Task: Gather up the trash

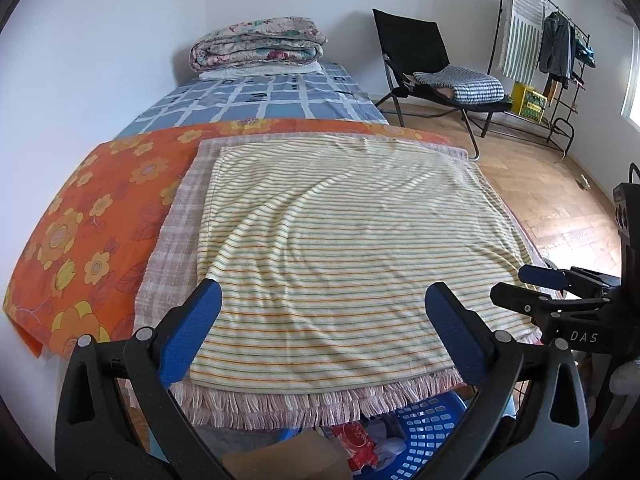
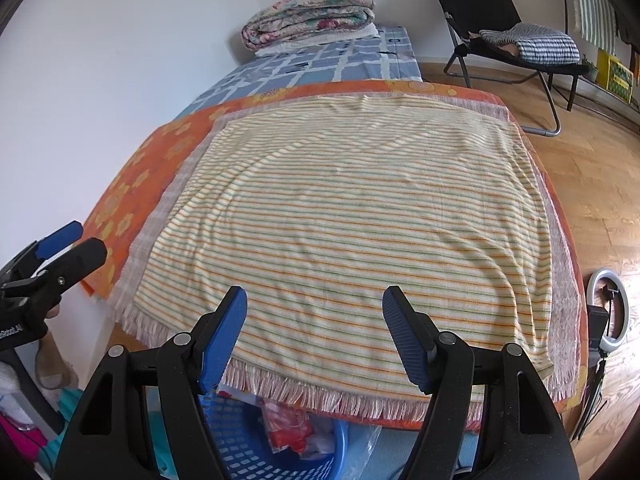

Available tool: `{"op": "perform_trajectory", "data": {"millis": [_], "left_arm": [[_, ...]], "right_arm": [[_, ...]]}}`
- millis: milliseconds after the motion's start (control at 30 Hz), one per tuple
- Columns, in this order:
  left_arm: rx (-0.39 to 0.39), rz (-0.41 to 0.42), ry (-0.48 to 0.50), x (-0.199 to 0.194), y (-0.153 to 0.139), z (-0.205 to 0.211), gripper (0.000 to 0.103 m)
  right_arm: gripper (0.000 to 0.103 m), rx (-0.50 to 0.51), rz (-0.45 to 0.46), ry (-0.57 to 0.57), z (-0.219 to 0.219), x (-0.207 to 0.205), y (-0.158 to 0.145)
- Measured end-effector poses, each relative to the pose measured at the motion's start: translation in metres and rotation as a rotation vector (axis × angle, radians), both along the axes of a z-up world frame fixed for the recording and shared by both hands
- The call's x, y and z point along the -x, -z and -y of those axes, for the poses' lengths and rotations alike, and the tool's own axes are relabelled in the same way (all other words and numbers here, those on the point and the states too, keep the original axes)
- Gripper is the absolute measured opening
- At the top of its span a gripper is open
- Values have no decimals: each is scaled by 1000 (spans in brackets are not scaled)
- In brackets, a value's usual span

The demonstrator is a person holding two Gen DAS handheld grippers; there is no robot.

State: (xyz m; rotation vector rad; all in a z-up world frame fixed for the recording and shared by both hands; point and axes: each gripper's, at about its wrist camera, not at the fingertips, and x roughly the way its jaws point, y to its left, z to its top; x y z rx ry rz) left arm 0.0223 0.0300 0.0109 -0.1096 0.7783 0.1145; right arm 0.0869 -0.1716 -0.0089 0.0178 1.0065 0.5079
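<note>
A bed (image 1: 280, 96) bears a striped towel (image 1: 340, 240) reaching its near edge. Left view: the left gripper (image 1: 320, 308) hangs spread above that edge; below, a blue basket (image 1: 424, 440) holds red trash (image 1: 360, 444). Right view: the right gripper (image 2: 314, 312) gapes likewise over the basket (image 2: 248, 440) and trash (image 2: 288, 432).

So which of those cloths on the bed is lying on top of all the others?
The yellow striped towel. It lies over the pinkish checked, fringed cloth, which in turn covers the orange flowered sheet; nothing rests on it.
</note>
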Motion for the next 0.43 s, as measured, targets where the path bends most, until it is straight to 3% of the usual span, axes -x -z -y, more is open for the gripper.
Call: {"op": "perform_trajectory", "data": {"millis": [433], "left_arm": [[-1,-8,-18,2,5,1,103]], "right_arm": [[70,1,-9,5,1,0,4]]}}
